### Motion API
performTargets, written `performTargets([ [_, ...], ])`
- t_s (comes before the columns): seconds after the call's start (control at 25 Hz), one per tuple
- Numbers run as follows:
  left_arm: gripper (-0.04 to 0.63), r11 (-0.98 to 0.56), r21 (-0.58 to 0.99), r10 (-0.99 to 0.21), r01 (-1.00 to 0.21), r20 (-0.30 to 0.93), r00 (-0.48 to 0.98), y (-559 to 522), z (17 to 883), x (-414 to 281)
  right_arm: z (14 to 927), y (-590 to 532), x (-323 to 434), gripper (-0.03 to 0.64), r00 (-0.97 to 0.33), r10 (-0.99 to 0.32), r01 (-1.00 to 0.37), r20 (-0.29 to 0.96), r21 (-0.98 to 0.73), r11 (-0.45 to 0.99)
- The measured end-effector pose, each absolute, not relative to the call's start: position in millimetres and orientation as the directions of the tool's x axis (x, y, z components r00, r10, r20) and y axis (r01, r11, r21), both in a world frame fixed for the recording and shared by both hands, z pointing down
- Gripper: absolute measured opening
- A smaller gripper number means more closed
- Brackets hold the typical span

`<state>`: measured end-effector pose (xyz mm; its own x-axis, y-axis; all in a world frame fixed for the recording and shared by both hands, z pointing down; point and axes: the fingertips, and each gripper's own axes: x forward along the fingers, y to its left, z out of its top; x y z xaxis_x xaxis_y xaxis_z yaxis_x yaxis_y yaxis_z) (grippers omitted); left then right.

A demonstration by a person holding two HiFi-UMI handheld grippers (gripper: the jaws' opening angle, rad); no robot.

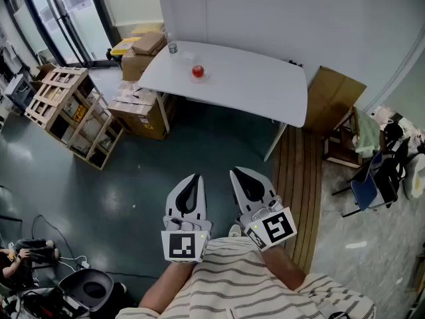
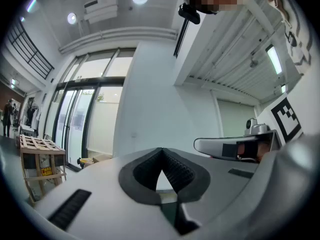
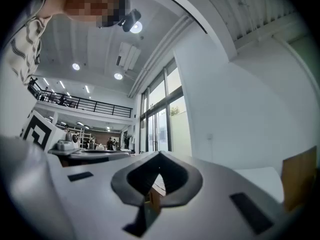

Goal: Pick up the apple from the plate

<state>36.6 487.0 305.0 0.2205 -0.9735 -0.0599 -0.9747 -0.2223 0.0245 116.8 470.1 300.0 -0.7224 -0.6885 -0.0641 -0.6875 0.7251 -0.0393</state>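
Dark green floor (image 1: 133, 171) stretches to a white bench (image 1: 252, 85), well apart from the person (image 1: 232, 278). The left gripper (image 1: 191, 181) and right gripper (image 1: 244, 177) are held level at the torso, jaws closed on nothing. The red apple (image 1: 198, 71) sits on its plate (image 1: 205, 77) on the bench.

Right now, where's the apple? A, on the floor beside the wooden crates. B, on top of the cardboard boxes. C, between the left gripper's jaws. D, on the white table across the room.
D: in the head view the apple sits on the white table, while the left gripper and right gripper are shut and empty near the person's body.
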Motion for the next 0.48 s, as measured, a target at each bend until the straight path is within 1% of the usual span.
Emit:
performTargets([
  [0.2, 0.003, -0.216, 0.014, -0.975, -0.976, -0.050, 0.215, 478.4, 310.0, 49.5, 302.2, 461.4, 127.7, 0.012, -0.730, -0.680, -0.679, -0.070, -0.039, 0.733],
  [0.48, 0.003, -0.201, 0.018, -0.979, -0.980, -0.042, 0.200, 460.9, 313.2, 72.9, 301.2, 445.5, 141.0, 0.012, -0.771, -0.631, -0.631, -0.087, -0.033, 0.775],
])
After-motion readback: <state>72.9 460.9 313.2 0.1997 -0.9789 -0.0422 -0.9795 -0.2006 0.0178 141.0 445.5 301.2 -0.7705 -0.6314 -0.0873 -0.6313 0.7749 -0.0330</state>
